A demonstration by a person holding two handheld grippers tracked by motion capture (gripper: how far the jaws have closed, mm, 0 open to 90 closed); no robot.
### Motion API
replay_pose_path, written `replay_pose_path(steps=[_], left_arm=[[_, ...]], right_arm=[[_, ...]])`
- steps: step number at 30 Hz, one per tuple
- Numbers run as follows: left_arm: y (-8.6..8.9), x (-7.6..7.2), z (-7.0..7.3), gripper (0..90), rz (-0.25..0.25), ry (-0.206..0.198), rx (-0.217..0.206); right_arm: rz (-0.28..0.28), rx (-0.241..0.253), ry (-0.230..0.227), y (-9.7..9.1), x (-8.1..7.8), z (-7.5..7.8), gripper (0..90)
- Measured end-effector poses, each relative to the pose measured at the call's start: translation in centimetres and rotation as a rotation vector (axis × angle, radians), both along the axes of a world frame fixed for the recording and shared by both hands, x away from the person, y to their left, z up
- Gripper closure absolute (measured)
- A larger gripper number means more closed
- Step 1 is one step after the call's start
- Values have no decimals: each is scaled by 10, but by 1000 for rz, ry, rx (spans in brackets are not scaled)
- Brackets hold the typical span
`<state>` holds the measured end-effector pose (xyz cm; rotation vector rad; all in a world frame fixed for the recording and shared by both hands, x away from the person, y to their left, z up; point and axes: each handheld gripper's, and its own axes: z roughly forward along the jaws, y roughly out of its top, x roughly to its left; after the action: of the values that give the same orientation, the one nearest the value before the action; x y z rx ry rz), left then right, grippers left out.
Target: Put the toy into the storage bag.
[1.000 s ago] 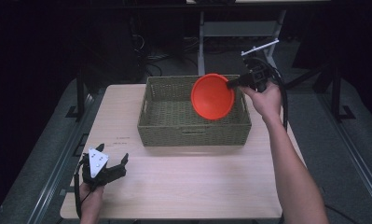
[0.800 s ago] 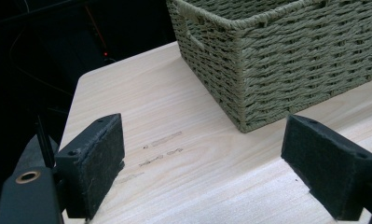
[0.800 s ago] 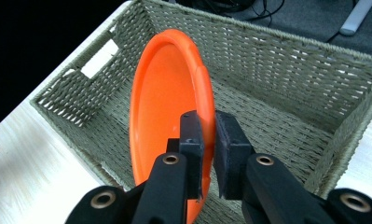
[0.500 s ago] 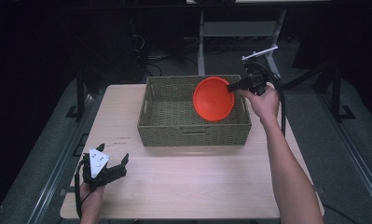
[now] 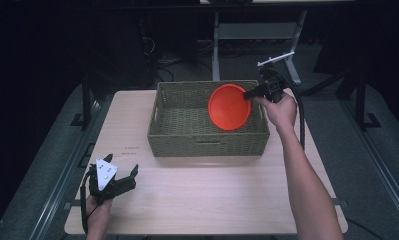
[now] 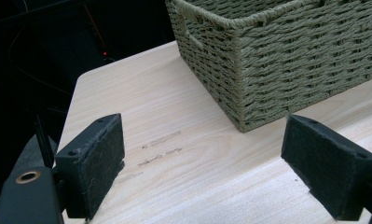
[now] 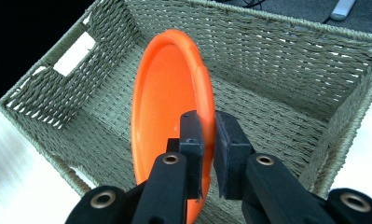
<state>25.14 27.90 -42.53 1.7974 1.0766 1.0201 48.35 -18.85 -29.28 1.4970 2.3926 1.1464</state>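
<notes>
From the high view, we see the right gripper (image 5: pixel 251 93) clamping the orange plate (image 5: pixel 229 107) by its rim, on edge above the woven basket (image 5: pixel 207 145). The left gripper (image 6: pixel 202 163) in its own view rests wide open over the table (image 6: pixel 183 177). In the right gripper view, the plate (image 7: pixel 167 102) looks light, stiff and slick, so we judge the rim the right hold.

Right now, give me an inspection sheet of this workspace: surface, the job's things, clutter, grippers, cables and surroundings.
Surface: pale wooden table, faint marks near its left side.
Job's things: orange plate held on edge over the woven basket; nothing else seen in the basket.
Clutter: nothing seen.
Grippers: right gripper has its fingers clamped on the plate's rim; left gripper is open, low over the table's near left corner, with nothing between its fingers.
Cables: black cable trails from the right gripper past the forearm.
Surroundings: dark room, grey floor, a metal stand behind the table.
</notes>
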Motion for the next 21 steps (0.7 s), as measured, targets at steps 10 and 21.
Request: replay_pose_path(steps=[10, 21], left_arm=[[0, 0, 0, 127, 1, 0, -1], [0, 0, 0, 127, 0, 3, 3]], right_arm=[[-13, -2, 18, 0, 3, -10, 821], [-14, -9, 46, 3, 6, -23, 821]])
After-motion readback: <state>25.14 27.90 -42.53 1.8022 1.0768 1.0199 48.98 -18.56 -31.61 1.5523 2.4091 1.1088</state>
